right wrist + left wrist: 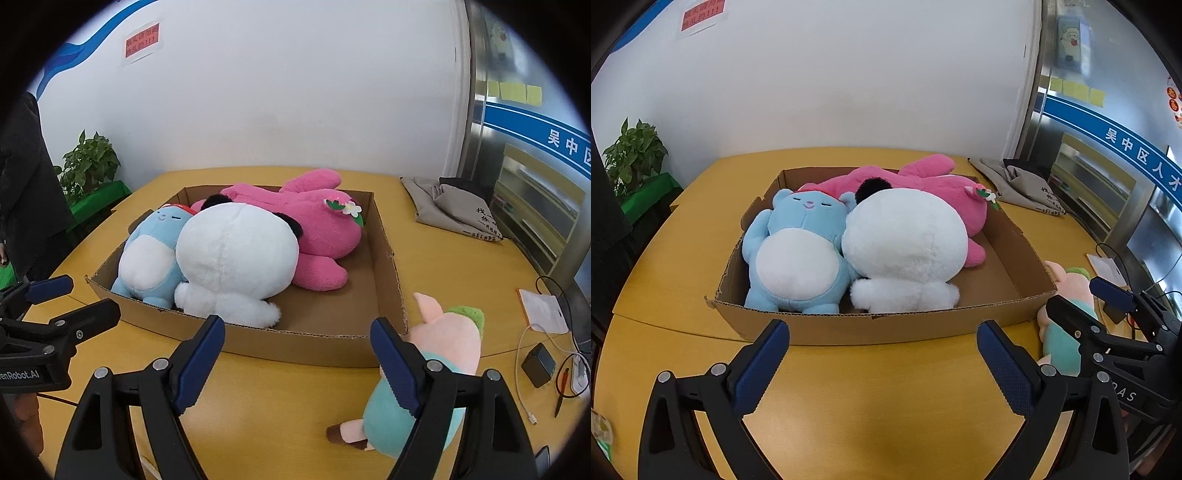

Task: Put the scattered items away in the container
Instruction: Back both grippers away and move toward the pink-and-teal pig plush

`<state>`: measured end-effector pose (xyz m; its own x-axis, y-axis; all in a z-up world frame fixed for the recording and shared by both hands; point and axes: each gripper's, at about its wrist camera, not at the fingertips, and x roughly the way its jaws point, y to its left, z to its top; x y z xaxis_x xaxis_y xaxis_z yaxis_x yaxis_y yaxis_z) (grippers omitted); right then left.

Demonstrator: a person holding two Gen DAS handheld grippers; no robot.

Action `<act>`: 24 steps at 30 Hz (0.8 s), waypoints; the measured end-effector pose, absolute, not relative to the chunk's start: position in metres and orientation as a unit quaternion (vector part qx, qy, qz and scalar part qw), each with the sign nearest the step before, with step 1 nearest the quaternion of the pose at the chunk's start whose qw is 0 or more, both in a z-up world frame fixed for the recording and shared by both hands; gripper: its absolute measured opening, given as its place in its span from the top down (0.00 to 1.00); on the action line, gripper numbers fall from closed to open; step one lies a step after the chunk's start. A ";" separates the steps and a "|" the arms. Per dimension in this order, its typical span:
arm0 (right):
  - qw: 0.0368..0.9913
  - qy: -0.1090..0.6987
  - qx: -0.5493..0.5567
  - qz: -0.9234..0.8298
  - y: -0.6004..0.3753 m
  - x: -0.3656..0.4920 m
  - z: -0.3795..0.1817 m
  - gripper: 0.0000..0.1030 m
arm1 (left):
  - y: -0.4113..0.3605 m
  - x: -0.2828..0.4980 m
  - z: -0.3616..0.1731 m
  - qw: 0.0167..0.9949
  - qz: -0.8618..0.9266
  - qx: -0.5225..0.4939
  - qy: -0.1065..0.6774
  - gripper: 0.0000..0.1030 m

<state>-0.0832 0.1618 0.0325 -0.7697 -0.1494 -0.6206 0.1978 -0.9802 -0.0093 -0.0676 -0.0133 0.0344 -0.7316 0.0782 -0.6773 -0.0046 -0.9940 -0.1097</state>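
A shallow cardboard box (916, 326) (306, 345) stands on the yellow table. Inside lie a light blue plush bear (798, 254) (147, 254), a white round plush (908, 254) (232, 254) and a pink plush (934, 188) (317, 229). A pink pig plush in a teal outfit (439, 369) (1062, 343) lies on the table outside the box's near right corner. My left gripper (882, 334) hovers open just before the box's front wall, nothing between its fingers. My right gripper (297, 332) is open too, before the front wall, its right finger (397, 365) overlapping the pig.
A folded grey cloth bag (1019, 184) (454, 206) lies at the table's far right. Cables, a black adapter (538, 364), a pen and a white card (543, 310) lie at the right edge. A potted plant (88, 166) stands far left beside a person's dark sleeve (26, 177).
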 end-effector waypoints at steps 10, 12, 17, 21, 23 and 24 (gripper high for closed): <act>0.093 0.042 0.320 -0.942 0.161 -0.066 0.040 0.21 | -0.014 -0.050 0.037 0.023 0.930 -0.362 -0.052 0.00; 0.094 0.043 0.321 -0.942 0.160 -0.064 0.041 0.21 | -0.015 -0.047 0.037 0.023 0.931 -0.362 -0.053 0.00; 0.092 0.042 0.322 -0.941 0.159 -0.062 0.040 0.21 | -0.017 -0.044 0.037 0.025 0.931 -0.361 -0.056 0.00; 0.094 0.042 0.322 -0.941 0.158 -0.062 0.038 0.21 | -0.017 -0.044 0.036 0.027 0.931 -0.361 -0.056 0.00; 0.093 0.041 0.325 -0.940 0.158 -0.062 0.037 0.21 | -0.017 -0.043 0.036 0.029 0.931 -0.360 -0.055 0.00; 0.093 0.041 0.325 -0.940 0.158 -0.062 0.037 0.21 | -0.017 -0.043 0.036 0.029 0.931 -0.360 -0.054 0.00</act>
<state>-0.0621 0.1578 0.0374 -0.7716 -0.1476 -0.6188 0.2011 -0.9794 -0.0172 -0.0432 -0.0167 0.0360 -0.7387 0.0926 -0.6677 -0.0148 -0.9925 -0.1214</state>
